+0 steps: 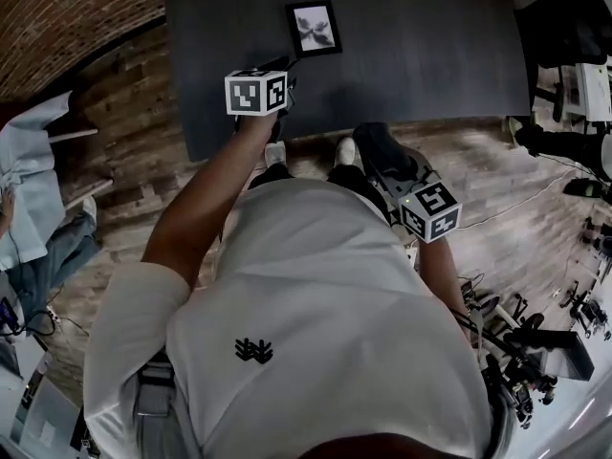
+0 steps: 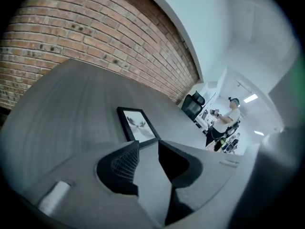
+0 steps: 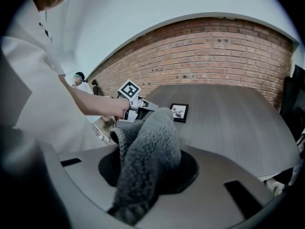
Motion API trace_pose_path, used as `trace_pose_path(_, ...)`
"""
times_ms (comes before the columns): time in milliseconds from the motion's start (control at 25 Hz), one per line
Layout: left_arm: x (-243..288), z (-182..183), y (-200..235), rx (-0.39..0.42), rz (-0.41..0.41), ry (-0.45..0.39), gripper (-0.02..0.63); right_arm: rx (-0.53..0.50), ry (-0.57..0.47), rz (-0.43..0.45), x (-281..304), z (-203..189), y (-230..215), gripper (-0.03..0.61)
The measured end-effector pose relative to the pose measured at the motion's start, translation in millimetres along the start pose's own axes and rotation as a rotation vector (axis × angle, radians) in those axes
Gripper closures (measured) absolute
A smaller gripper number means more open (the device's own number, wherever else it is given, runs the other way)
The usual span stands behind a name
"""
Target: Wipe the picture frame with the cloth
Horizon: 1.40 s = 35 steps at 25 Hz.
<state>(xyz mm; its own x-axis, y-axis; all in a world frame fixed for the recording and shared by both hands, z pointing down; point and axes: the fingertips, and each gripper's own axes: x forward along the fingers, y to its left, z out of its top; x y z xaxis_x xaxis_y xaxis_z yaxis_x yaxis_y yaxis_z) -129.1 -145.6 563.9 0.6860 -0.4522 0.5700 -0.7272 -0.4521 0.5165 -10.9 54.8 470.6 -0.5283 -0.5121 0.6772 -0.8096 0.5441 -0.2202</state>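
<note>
On the dark table the picture frame lies flat, just beyond my left gripper, jaws apart and empty. My right gripper clamps the grey cloth; I should pin the frame's edge first, then wipe lightly.

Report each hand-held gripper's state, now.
Left hand-held gripper: open, empty.
Right hand-held gripper: closed on the cloth.
</note>
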Motion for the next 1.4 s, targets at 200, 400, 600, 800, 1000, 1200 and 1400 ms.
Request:
trace_pose_path(200,52,22,29,-0.044,0.093,-0.001,0.482,-0.006,-0.003,-0.019,0,12,-45,0.485)
trace_pose_path(400,86,26,54,-0.084,0.235,0.003,0.473,-0.017,-0.009,0.001,-12,20,-102,0.485)
trace_pose_path(600,96,30,61,-0.107,0.376,-0.018,0.477,-0.038,-0.013,0.041,-22,30,-163,0.485)
trace_pose_path(800,98,21,56,-0.117,0.44,-0.029,0.514,-0.048,-0.012,0.102,-24,23,-209,0.485)
trace_pose_path(1000,90,10,42,-0.169,0.458,-0.005,0.534,-0.1,0.013,0.211,-15,27,-232,0.485)
trace_pose_path(1200,84,7,5,-0.176,0.439,-0.022,0.537,-0.182,0.004,0.297,-3,49,-254,0.485)
trace_pose_path(1400,69,2,-51,-0.161,0.385,-0.031,0.537,-0.334,-0.034,0.382,9,83,-239,0.486)
